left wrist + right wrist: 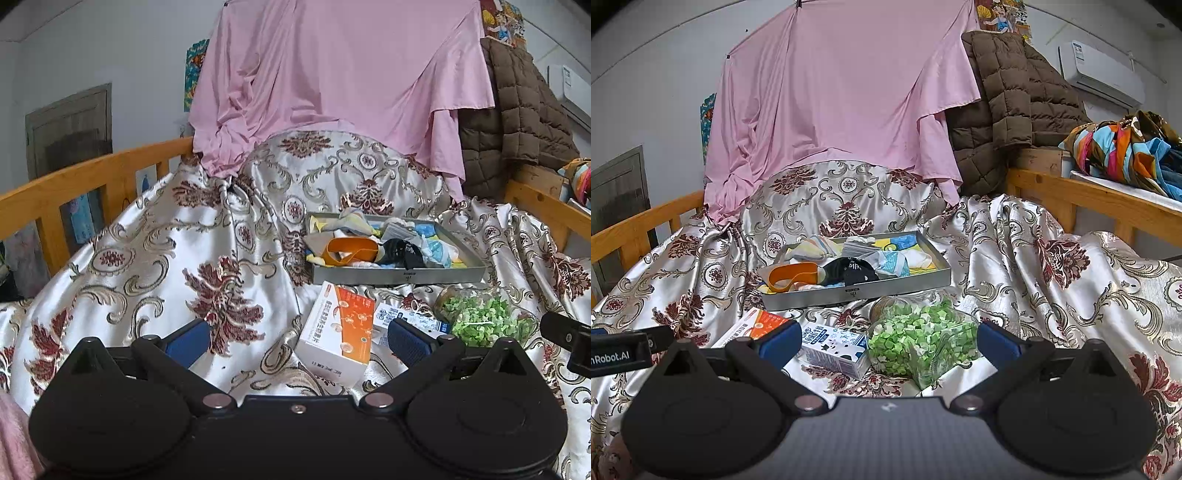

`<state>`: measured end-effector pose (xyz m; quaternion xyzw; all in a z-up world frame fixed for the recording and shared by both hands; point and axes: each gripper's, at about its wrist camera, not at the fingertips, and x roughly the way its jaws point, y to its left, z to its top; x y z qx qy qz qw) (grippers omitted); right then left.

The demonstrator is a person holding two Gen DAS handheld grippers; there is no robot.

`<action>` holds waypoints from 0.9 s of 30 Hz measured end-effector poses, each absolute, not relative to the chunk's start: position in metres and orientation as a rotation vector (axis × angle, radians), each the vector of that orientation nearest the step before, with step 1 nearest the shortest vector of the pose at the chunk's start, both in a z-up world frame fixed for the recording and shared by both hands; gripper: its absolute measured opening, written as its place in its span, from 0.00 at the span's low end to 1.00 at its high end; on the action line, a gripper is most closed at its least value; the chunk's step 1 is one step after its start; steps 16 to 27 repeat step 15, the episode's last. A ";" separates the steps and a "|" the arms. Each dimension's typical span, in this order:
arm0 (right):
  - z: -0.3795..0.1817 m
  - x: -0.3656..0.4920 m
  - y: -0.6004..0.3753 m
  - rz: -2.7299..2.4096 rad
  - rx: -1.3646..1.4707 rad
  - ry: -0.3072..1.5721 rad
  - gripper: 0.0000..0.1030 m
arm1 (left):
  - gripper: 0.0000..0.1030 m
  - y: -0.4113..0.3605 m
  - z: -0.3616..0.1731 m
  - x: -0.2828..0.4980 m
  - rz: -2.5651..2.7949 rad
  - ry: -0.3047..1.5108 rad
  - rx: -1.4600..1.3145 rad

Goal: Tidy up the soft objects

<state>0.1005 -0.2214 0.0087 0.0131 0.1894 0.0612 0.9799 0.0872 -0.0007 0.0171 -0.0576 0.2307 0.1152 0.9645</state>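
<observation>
Only right wrist view shows striped cloth (1123, 147) on shelf; both jaws apart.

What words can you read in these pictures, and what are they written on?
"nRobot.AI": on the left gripper, cut off at the picture's edge.
Orange and white box: Chinese print, too blurred to read.
Small blue and white carton: print too blurred.
Tray: tiny front mark, unreadable.
Air conditioner: label too small.
</observation>
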 end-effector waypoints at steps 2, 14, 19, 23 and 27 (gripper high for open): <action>0.009 0.100 -0.222 0.123 0.026 0.382 1.00 | 0.99 0.000 0.016 0.088 0.210 0.481 -0.150; 0.007 0.100 -0.221 0.123 0.024 0.384 1.00 | 0.99 -0.010 0.020 0.083 0.193 0.425 -0.145; 0.007 0.100 -0.221 0.123 0.024 0.386 1.00 | 0.99 -0.010 0.020 0.084 0.193 0.430 -0.142; 0.007 0.100 -0.221 0.123 0.024 0.386 1.00 | 0.99 -0.010 0.020 0.084 0.193 0.430 -0.142; 0.007 0.100 -0.221 0.123 0.024 0.386 1.00 | 0.99 -0.010 0.020 0.084 0.193 0.430 -0.142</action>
